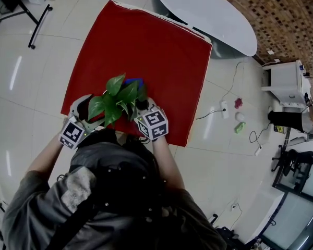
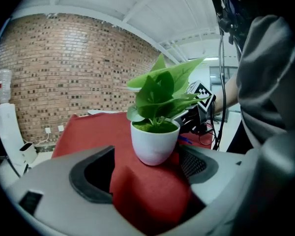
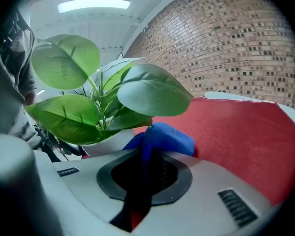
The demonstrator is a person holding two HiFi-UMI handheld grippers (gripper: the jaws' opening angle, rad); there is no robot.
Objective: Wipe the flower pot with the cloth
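A white flower pot (image 2: 154, 142) with a green leafy plant (image 1: 116, 100) stands near the front edge of the red table (image 1: 146, 40). In the left gripper view my left gripper (image 2: 147, 170) is open, its jaws wide apart on either side of the pot's base, with the pot just beyond the tips. My right gripper (image 3: 146, 157) is shut on a blue cloth (image 3: 163, 135), which bunches up against the pot (image 3: 112, 142) under the leaves. The head view shows the left gripper (image 1: 88, 111) left of the plant, the right gripper (image 1: 142, 107) on its right, and the blue cloth (image 1: 134, 81) peeking out behind the leaves.
A pale oval table (image 1: 203, 12) stands beyond the red one. Cables and a power strip (image 1: 224, 108) lie on the tiled floor at right, near white equipment (image 1: 286, 82). A black stand's legs (image 1: 37, 22) are at top left.
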